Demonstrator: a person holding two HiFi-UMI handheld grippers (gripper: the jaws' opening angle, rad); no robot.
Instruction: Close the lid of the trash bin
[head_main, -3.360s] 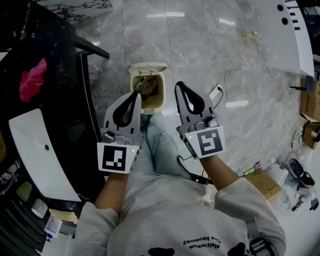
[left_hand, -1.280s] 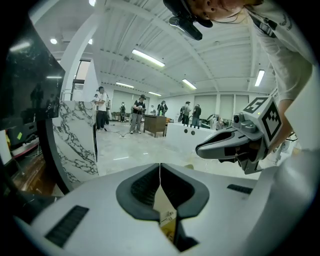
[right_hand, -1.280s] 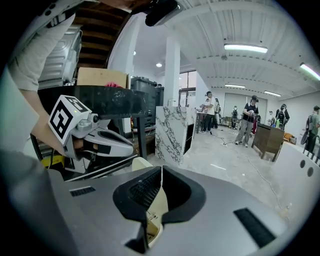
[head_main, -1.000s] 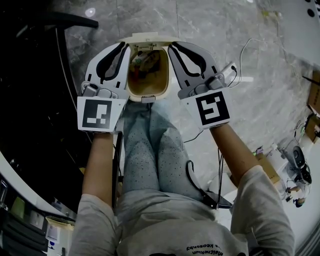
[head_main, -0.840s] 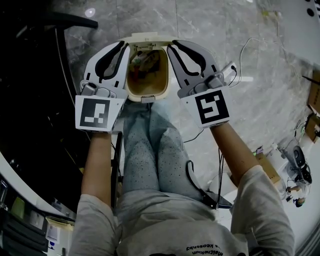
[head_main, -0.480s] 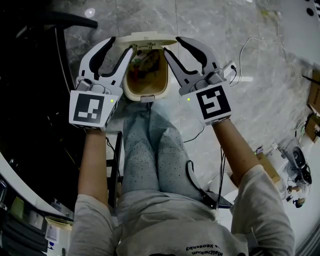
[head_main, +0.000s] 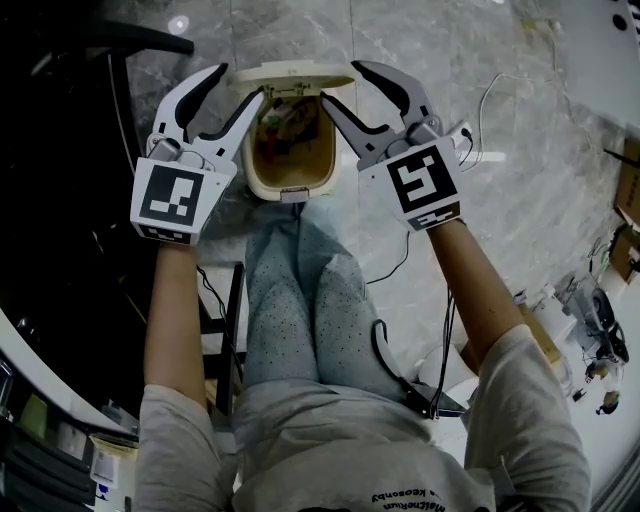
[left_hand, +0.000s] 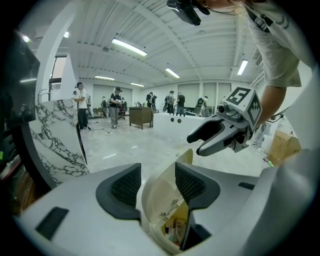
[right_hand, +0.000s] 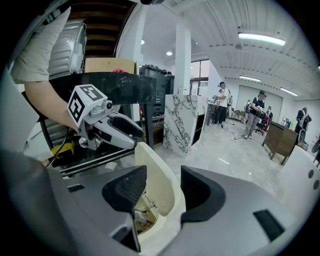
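A cream trash bin stands on the floor with rubbish inside, its lid raised upright at the far rim. My left gripper is at the lid's left edge and my right gripper at its right edge. Both sets of jaws are opening. In the left gripper view the lid stands in the gap of the left gripper, and the pads do not press it. The right gripper likewise straddles the lid without squeezing it.
A dark desk runs along the left of the bin. A white cable and power strip lie on the marble floor to the right. The person's legs are just behind the bin. A marble-patterned panel and distant people stand beyond.
Both grippers were shut beside the bin a second ago and now stand spread around the lid's side edges. Before that the view moved in much closer to the bin.
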